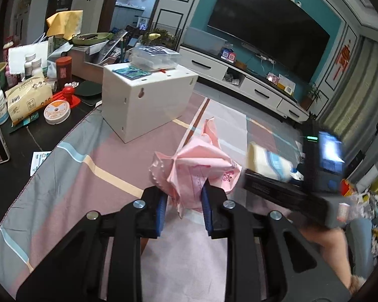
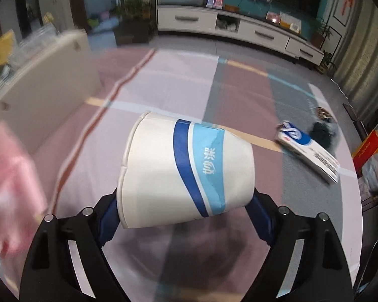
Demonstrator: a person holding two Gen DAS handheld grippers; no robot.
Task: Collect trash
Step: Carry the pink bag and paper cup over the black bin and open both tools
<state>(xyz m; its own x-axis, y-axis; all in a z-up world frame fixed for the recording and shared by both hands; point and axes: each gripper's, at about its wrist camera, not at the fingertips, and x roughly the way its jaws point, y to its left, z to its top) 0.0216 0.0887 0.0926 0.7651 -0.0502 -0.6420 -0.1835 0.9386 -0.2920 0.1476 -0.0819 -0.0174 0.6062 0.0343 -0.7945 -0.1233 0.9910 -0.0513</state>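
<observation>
Paper cup (image 2: 186, 173) squeezed sideways in right tongs (image 2: 186, 201), above the bench (image 2: 163, 88); could crush or slip out. Left tongs (image 1: 184, 201) clamp pink bag (image 1: 196, 168); mouth looks collapsed, so the cup may miss.

Striped pink-grey cloth (image 1: 93, 176), white box (image 1: 148, 100) on it, flat carton (image 2: 307, 151)

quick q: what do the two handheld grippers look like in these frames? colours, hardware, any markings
Both match. The left gripper and right gripper are matte black linkage frames with slotted cut-outs, round silver pivot bolts, and blue pads on the inner finger faces. No logos or cables are visible on them from their own cameras. In the left wrist view, the right unit's body is a blurred black housing with a lit screen and a green light.
</observation>
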